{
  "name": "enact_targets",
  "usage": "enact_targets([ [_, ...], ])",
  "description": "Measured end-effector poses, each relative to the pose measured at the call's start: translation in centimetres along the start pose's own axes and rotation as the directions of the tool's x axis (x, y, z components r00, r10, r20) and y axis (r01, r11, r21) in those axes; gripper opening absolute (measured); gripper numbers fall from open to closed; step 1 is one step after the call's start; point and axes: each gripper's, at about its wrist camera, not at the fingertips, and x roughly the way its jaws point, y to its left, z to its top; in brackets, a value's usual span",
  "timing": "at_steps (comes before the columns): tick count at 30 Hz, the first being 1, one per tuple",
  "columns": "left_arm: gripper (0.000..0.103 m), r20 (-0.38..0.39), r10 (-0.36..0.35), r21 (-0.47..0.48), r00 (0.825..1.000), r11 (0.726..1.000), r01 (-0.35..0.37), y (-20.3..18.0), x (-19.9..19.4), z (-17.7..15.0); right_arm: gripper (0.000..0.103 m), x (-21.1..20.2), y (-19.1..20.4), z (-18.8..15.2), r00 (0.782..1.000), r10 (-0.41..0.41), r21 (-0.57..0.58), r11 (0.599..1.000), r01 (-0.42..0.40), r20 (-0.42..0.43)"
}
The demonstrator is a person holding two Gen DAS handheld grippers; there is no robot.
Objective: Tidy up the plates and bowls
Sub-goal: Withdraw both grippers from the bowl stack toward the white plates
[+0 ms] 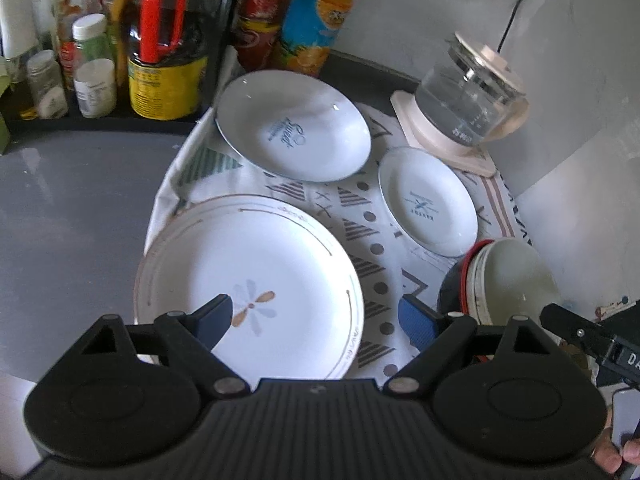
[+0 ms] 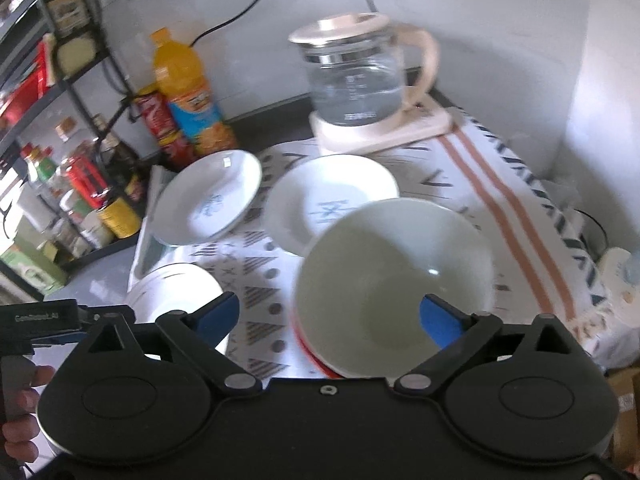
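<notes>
left hand-held gripper [image 1: 314,318] is spread wide and released, hovering over the near edge of the big flower plate [image 1: 248,288] with nothing between its blue pads. right hand-held gripper [image 2: 330,316] is released too, jaws wide either side of the stacked bowls [image 2: 394,276], grasping nothing that i can see. those bowls sit on the patterned cloth [image 1: 372,248] over the table [image 1: 72,216], just right of the big plate. farther back on the cloth are two smaller printed plates, one deep [image 1: 294,126] and one small [image 1: 428,202], well apart from each other. glass kettle [image 1: 468,96] sits behind them, juice bottle [image 1: 316,20] to its left.
</notes>
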Motion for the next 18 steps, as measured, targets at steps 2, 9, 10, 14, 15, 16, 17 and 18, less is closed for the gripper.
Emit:
enact_targets([
  [2,0.089,0.011,-0.005,-0.014,1.000,1.000,0.005,0.7,-0.4,0.0,0.098,0.4,0.9,0.3,1.000,0.024,-0.019,1.000,-0.024,-0.005],
  [9,0.086,0.026,0.012,-0.063,1.000,0.998,-0.011,2.6,-1.0,0.5,0.098,2.2,3.6,1.5,0.994,0.098,-0.079,0.992,-0.101,-0.042],
  [10,0.085,0.029,0.016,-0.080,0.999,0.997,-0.014,2.9,-1.0,0.6,0.098,2.6,3.9,1.7,0.993,0.106,-0.087,0.990,-0.110,-0.050],
  [14,0.085,0.043,0.042,-0.114,0.998,0.993,-0.037,3.7,-1.1,1.3,0.098,4.2,5.1,2.6,0.987,0.139,-0.116,0.982,-0.148,-0.084],
  [15,0.085,0.046,0.044,-0.124,0.998,0.992,-0.038,3.9,-1.1,1.5,0.098,4.6,5.4,2.8,0.985,0.145,-0.123,0.980,-0.155,-0.089],
  [16,0.085,0.047,0.047,-0.133,0.998,0.990,-0.041,4.1,-1.1,1.8,0.098,5.0,5.6,3.0,0.984,0.149,-0.129,0.979,-0.161,-0.096],
  [17,0.085,0.050,0.051,-0.138,0.997,0.989,-0.044,4.3,-1.0,2.0,0.098,5.4,5.7,3.3,0.983,0.152,-0.132,0.977,-0.165,-0.104],
  [18,0.085,0.058,0.052,-0.146,0.997,0.988,-0.043,4.5,-1.0,2.3,0.098,5.9,5.9,3.5,0.981,0.158,-0.133,0.976,-0.172,-0.111],
])
